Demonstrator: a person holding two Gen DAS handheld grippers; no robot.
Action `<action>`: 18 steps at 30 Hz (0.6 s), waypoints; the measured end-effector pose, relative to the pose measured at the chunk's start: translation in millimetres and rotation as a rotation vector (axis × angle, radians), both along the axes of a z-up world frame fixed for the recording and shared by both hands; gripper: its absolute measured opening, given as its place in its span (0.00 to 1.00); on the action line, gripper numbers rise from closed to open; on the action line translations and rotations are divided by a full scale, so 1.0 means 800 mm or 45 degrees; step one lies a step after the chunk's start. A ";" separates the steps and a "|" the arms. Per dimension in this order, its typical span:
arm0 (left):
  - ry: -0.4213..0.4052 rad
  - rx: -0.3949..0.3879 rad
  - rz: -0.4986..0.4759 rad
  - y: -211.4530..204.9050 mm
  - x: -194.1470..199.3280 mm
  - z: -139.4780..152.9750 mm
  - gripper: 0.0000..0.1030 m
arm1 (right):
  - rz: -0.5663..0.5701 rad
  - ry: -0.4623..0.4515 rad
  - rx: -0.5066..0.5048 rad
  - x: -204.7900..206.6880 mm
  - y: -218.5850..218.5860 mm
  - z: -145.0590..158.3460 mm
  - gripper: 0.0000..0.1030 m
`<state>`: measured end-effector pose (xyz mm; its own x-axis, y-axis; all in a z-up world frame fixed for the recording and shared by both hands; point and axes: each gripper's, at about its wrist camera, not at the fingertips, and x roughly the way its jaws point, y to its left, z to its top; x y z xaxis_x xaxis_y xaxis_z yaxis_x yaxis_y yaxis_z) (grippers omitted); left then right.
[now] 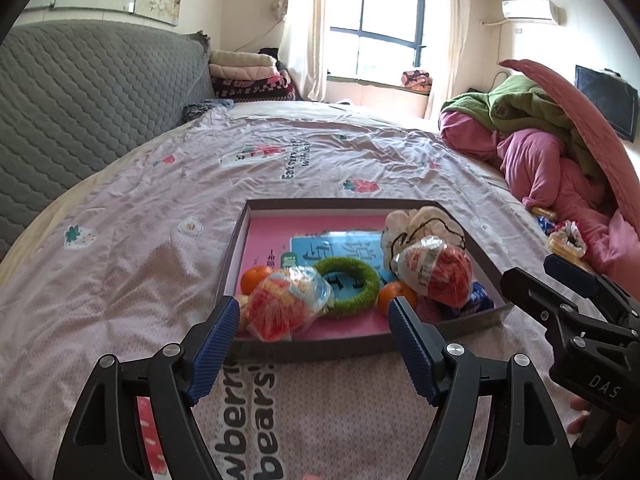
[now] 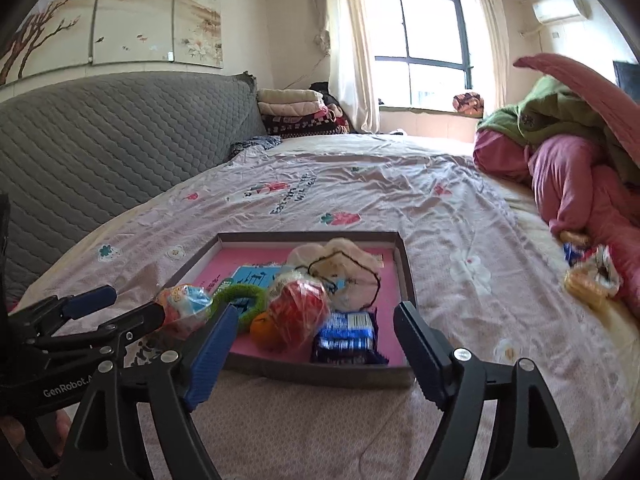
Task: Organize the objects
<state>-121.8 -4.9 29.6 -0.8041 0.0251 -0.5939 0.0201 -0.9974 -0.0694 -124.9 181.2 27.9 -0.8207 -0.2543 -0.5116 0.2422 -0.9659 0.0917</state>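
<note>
Left gripper [image 1: 310,344]: spread wide and empty, held just short of the near wall of the grey tray [image 1: 304,350], with nothing between the blue pads.
Right gripper [image 2: 310,354]: also spread and empty, at the tray's near right corner; in the left view it shows to the right of the tray, pointing toward the bed's right side.
Task's things: most already lie in the tray, namely two wrapped red snack packs [image 1: 286,306], a green ring [image 1: 347,286], two oranges [image 1: 394,298], a white cloth pouch [image 1: 424,226] and a blue booklet [image 1: 340,248] on the pink floor.
Still outside: a small pile of wrapped snacks [image 2: 592,274] sits well to the right of the tray, against the pink bedding [image 2: 580,184].
Risk, crowding: the near half of the tray is heaped, so another item dropped there could roll an orange or slide a pack over the low wall.
Risk, soft base: the tray rests on a wrinkled quilt [image 1: 160,264], so pressing on its rim may tip it and spill the load.
Risk, wrappers: the slick plastic could slip from the pads if pinched by a loose corner.
Right view only: a blue biscuit pack [image 2: 346,334] at the tray's near right corner shows plainly, along with the outside snack pile.
Left view only: the second orange at the tray's near left corner, and the booklet's face.
</note>
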 end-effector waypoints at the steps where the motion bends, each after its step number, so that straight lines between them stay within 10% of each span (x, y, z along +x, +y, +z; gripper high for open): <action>1: -0.006 0.001 0.000 0.001 0.002 -0.002 0.75 | -0.003 -0.014 -0.013 0.003 0.001 -0.003 0.77; 18: -0.049 -0.020 -0.009 0.008 0.037 -0.036 0.75 | 0.010 -0.036 0.043 0.042 -0.014 -0.028 0.77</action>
<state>-92.1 1.3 0.9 -0.7804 0.0209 -0.6250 0.0156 -0.9985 -0.0529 -91.6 170.1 5.6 -0.8037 -0.2433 -0.5431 0.2479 -0.9665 0.0661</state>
